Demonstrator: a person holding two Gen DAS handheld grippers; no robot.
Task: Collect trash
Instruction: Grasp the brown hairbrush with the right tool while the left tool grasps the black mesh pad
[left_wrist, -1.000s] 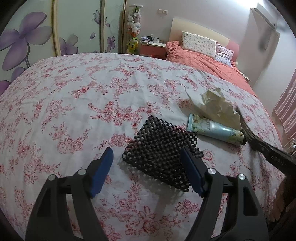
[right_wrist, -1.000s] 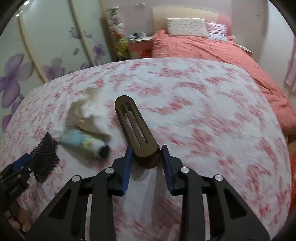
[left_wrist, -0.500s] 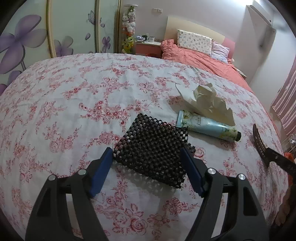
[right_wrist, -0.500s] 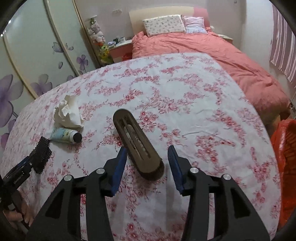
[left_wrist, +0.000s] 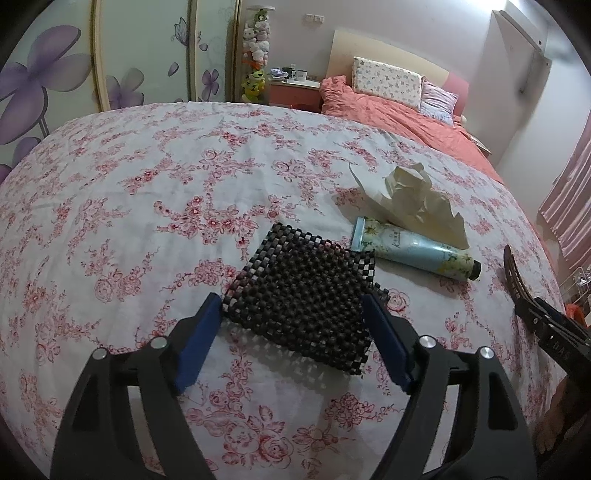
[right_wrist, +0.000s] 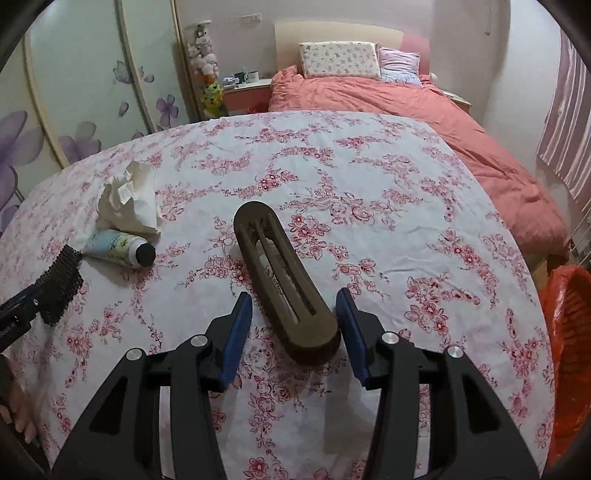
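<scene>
A black beaded mat (left_wrist: 303, 288) lies flat on the floral cloth between the jaws of my left gripper (left_wrist: 291, 301). Those jaws are opening, with a pad beside each edge of the mat and no squeeze on it. A pale blue tube (left_wrist: 413, 251) with a black cap and a crumpled tissue (left_wrist: 417, 199) lie just behind the mat. In the right wrist view, a brown slotted wooden piece (right_wrist: 280, 269) rests on the cloth. My right gripper (right_wrist: 293, 295) is open around its near end, with a gap on both sides.
The round table's floral cloth (left_wrist: 147, 184) fills both views. An orange bag (right_wrist: 569, 332) hangs past the table's right edge. A bed with a coral cover (right_wrist: 406, 103) and flowered wardrobe doors stand behind. A person's hand shows at the lower left of the right wrist view.
My right gripper carried the wooden piece rightward away from the tube, let go of it, and its jaws spread. My left jaws have widened slightly around the mat.
</scene>
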